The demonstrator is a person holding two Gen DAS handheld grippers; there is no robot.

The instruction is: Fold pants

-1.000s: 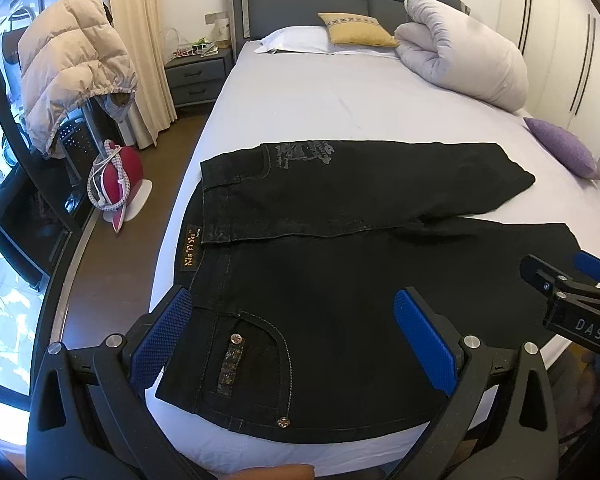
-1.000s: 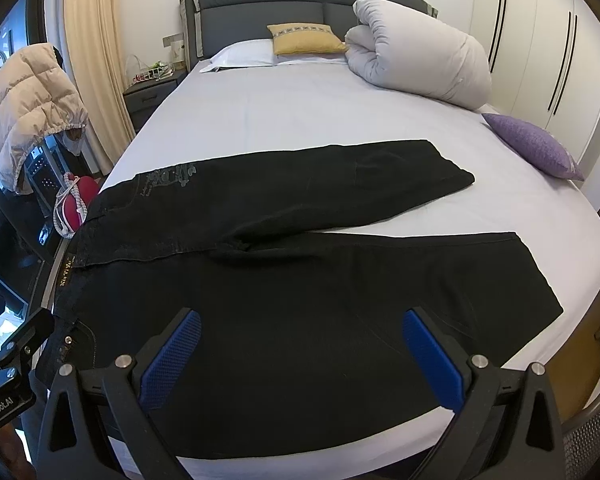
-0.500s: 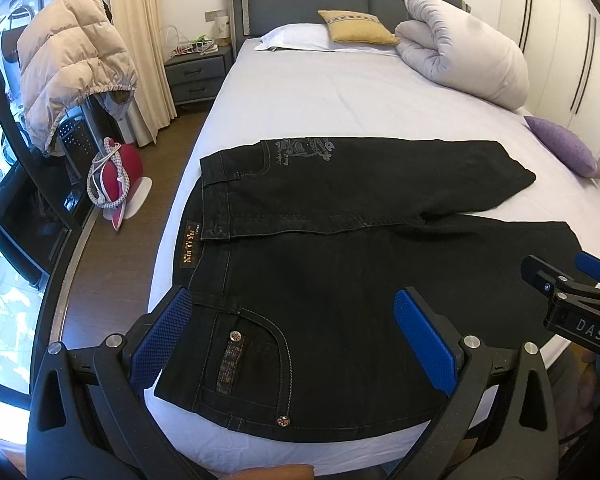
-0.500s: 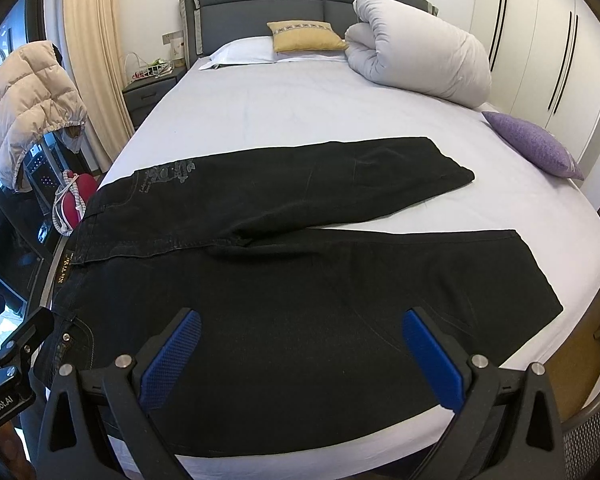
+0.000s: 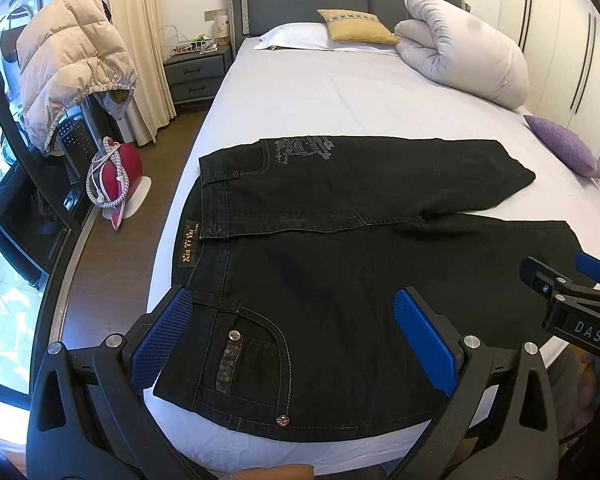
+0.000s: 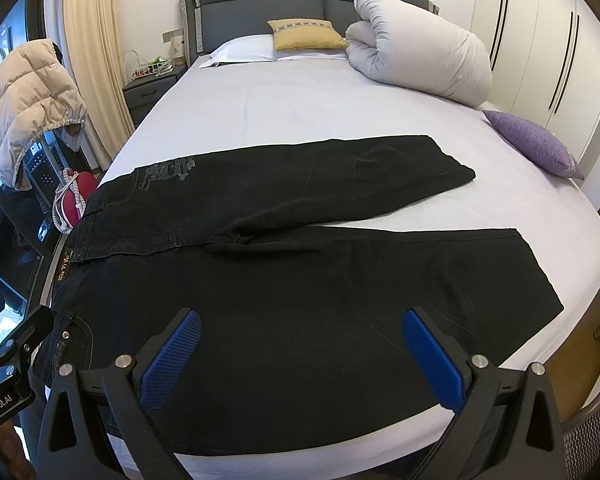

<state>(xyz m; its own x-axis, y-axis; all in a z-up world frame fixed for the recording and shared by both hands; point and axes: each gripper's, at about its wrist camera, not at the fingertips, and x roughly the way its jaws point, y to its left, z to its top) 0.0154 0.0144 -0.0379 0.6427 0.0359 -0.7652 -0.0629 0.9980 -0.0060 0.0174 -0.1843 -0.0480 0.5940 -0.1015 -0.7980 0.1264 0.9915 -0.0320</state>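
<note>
Black jeans (image 5: 340, 264) lie flat across the foot of the bed (image 5: 340, 92), waistband to the left and both legs spread to the right. They also show in the right wrist view (image 6: 300, 280). My left gripper (image 5: 296, 332) is open and empty, held above the waistband and front pocket at the near edge. My right gripper (image 6: 300, 352) is open and empty above the near leg. The right gripper also shows at the right edge of the left wrist view (image 5: 572, 292).
A rolled white duvet (image 5: 464, 56), a yellow cushion (image 5: 356, 26) and a white pillow (image 5: 292, 36) lie at the head of the bed. A purple cushion (image 5: 564, 146) lies at the right side. A nightstand (image 5: 196, 72), a puffy jacket (image 5: 68, 68) and a red iron (image 5: 118, 172) stand left.
Both grippers have shifted very slightly; the view has drifted a little. The jeans have not moved, and both grippers stay open.
</note>
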